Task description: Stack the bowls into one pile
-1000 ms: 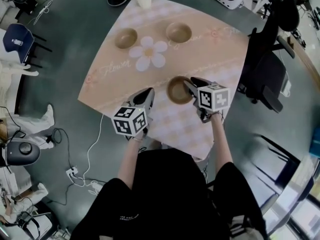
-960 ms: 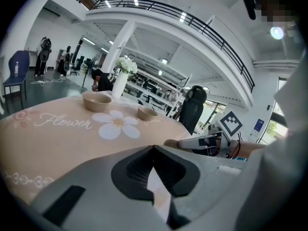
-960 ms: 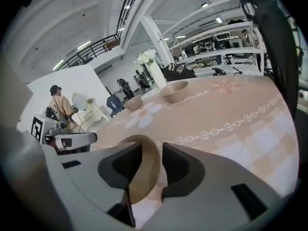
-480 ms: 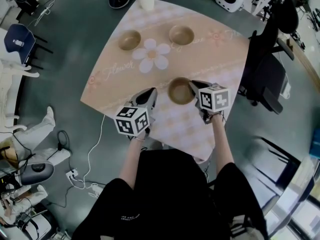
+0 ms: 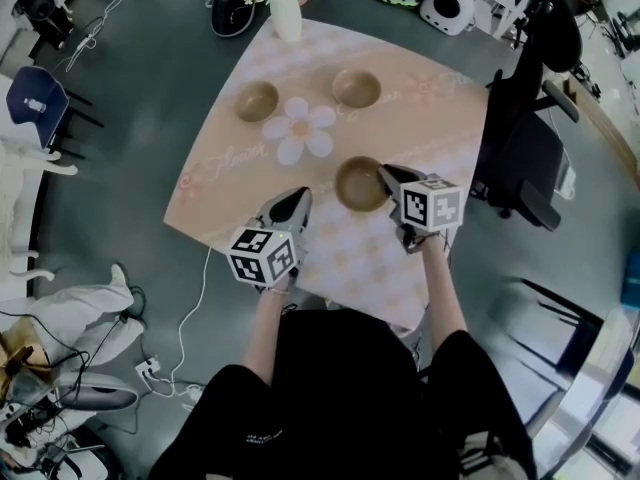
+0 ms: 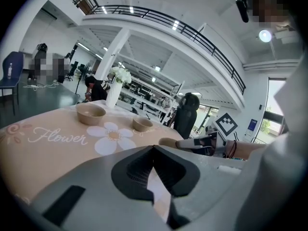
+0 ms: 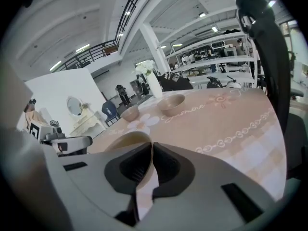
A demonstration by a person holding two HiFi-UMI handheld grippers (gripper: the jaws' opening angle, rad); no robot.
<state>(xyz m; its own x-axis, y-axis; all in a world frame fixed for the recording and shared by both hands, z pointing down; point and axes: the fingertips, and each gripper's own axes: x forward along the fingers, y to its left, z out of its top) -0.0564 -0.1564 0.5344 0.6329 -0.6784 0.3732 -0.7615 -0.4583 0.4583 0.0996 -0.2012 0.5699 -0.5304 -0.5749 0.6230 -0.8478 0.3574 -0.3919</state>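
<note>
Head view: fingers of the right gripper (image 5: 386,174) have just been closing and now pinch the right rim of the near bowl (image 5: 357,184) on the bench (image 5: 450,138). The left gripper (image 5: 299,197) hangs near, fingers together, empty. Far-left bowl (image 5: 256,100) and far-right bowl (image 5: 356,88) wait. Judged light, rigid and smooth: a rim pinch may let it tilt.

The word "Flower" (image 6: 57,136) stands in white cursive on the bench's pink cloth (image 6: 29,162). Another cursive line (image 7: 185,112) beside the far bowl (image 7: 172,103) is too small to read, as is the small print (image 5: 262,435) on the black shirt (image 5: 340,388).
</note>
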